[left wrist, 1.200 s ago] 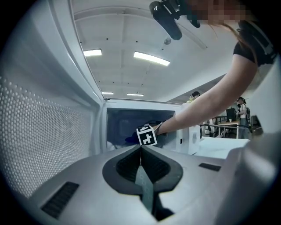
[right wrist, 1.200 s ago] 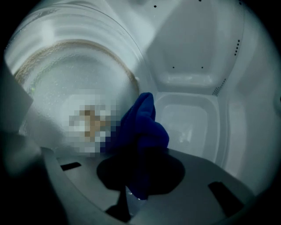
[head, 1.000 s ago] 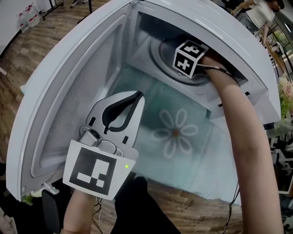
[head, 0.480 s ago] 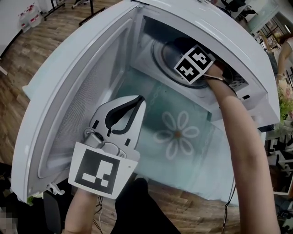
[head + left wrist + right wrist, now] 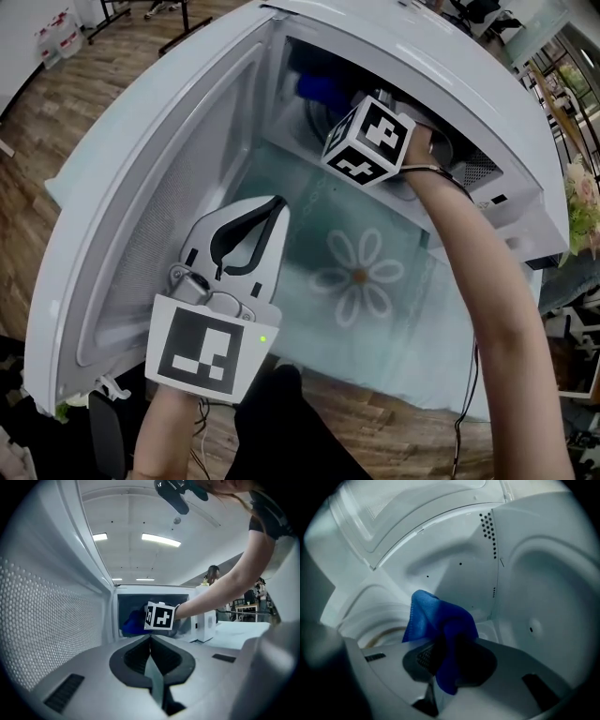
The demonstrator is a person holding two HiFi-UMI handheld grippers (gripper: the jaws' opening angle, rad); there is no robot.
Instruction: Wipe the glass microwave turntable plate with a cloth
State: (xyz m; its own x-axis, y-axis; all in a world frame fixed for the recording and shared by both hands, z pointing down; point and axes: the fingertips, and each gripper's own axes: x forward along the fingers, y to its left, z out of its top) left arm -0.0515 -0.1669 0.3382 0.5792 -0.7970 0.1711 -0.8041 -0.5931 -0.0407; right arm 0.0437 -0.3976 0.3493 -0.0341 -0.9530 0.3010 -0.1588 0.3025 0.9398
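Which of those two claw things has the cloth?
The right gripper, inside the microwave, pinches the blue cloth; the left gripper is shut and empty.

Ceiling strip lights (image 5: 161,539) blaze in my left gripper view, its fisheye edges bent and falling to black. Inside the microwave cavity (image 5: 534,597), my right gripper view is dim, bluish and soft; only the blue cloth (image 5: 440,616) holds colour. My head view is evenly bright, bowed at its edges.

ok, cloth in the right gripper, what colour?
Blue; the cloth shows best in the right gripper view.
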